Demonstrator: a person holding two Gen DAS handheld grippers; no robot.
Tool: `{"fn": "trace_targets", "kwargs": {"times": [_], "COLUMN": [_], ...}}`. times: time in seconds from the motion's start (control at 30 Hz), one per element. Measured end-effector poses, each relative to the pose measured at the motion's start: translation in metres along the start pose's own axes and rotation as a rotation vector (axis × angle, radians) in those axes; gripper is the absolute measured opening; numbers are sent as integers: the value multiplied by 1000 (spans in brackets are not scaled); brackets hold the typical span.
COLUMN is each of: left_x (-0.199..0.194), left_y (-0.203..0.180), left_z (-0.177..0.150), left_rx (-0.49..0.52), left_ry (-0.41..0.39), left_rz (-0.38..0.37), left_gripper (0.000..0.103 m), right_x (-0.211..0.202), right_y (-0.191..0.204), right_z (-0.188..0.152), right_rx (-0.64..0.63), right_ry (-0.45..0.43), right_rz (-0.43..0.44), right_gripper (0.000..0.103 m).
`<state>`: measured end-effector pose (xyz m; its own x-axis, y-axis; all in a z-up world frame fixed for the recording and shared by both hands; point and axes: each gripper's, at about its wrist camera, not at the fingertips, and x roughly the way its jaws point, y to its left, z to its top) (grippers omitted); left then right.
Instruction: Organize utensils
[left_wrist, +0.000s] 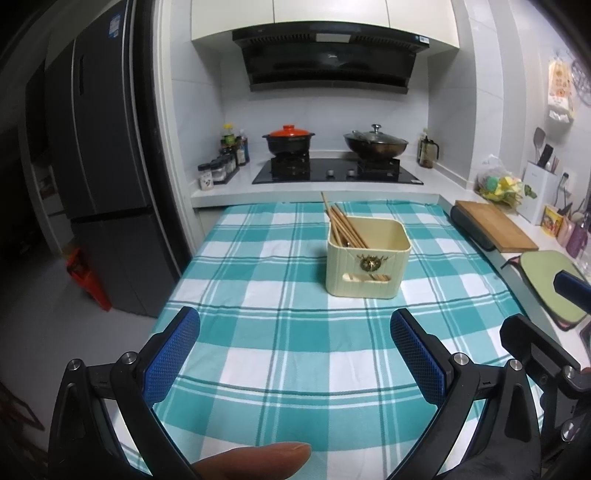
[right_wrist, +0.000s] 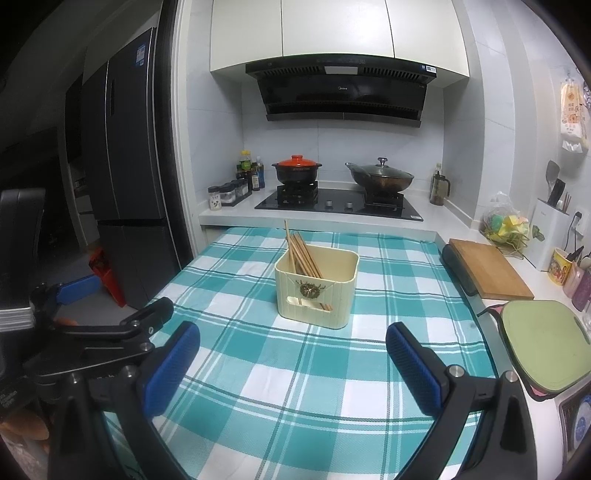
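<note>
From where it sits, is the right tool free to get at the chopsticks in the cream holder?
Probably yes: the right tool is open, and only bare checked cloth lies before the holder; chopsticks lean out.

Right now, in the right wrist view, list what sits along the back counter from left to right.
Spice jars → sauce bottles → black pot with orange lid → wok with glass lid → glass jug.

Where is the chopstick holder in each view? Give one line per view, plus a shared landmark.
Left wrist: holder sits right of centre on the checked cloth.
Right wrist: holder sits near centre on the cloth.
Shared landmark: the orange-lidded pot on the stove behind it.
</note>
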<state>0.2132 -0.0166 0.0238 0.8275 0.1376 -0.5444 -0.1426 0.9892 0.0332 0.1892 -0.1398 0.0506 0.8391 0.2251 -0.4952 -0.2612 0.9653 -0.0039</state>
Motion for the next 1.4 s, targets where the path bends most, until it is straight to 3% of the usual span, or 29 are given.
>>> {"fn": "trace_targets", "kwargs": {"times": [1.4], "left_x": [0], "left_y": [-2], "left_z": [1], "left_rx": [-3], "left_ry": [5], "left_rz": [-7], "left_gripper": [103], "right_x": [1], "right_y": [3], "right_z": [2], "right_rx": [2], "right_ry": [2], "right_rz": [4], "right_gripper": [102]}}
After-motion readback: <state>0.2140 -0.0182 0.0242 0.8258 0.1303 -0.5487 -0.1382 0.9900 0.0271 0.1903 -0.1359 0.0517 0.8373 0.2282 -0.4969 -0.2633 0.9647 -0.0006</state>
